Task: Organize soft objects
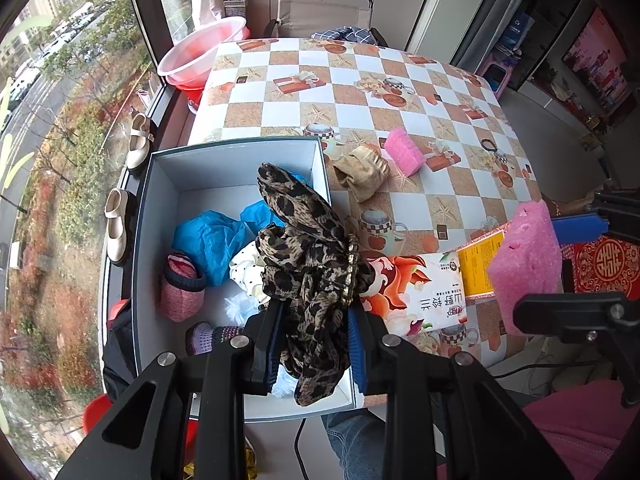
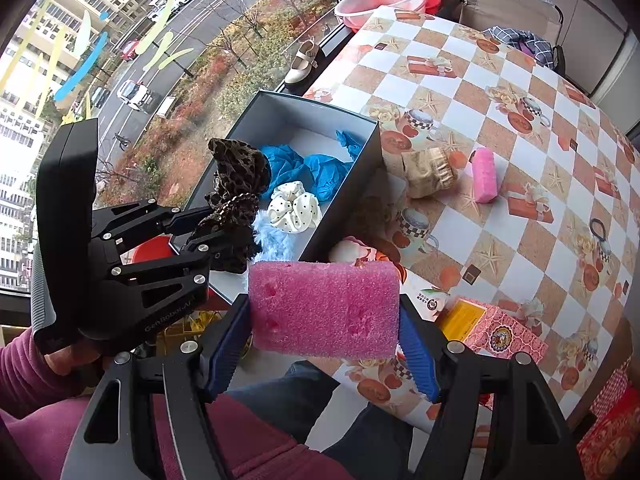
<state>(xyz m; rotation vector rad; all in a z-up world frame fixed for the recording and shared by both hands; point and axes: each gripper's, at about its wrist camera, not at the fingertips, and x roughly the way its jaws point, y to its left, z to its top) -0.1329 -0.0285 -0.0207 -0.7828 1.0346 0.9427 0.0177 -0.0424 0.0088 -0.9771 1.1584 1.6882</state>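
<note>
My left gripper (image 1: 314,344) is shut on a leopard-print scarf (image 1: 308,256), held over the near end of an open white box (image 1: 236,160). The same scarf (image 2: 236,184) and left gripper (image 2: 200,232) show at the left of the right wrist view. Inside the box lie blue cloth (image 1: 208,236), a polka-dot scrunchie (image 2: 294,208), a pink knit sock (image 1: 182,284) and a pale blue fluffy piece (image 2: 272,240). My right gripper (image 2: 324,324) is shut on a pink foam sponge (image 2: 324,308), held just off the table's near edge. A second pink sponge (image 1: 404,150) and a beige cloth (image 1: 362,170) lie on the table.
A checked tablecloth (image 1: 360,72) covers the table. Flat printed packets (image 1: 424,292) and a red box (image 1: 608,264) lie near the front edge, a black hair tie (image 1: 488,144) further right. Shoes (image 1: 118,226) rest on the window sill left of the box. Pink basins (image 1: 200,52) stand behind.
</note>
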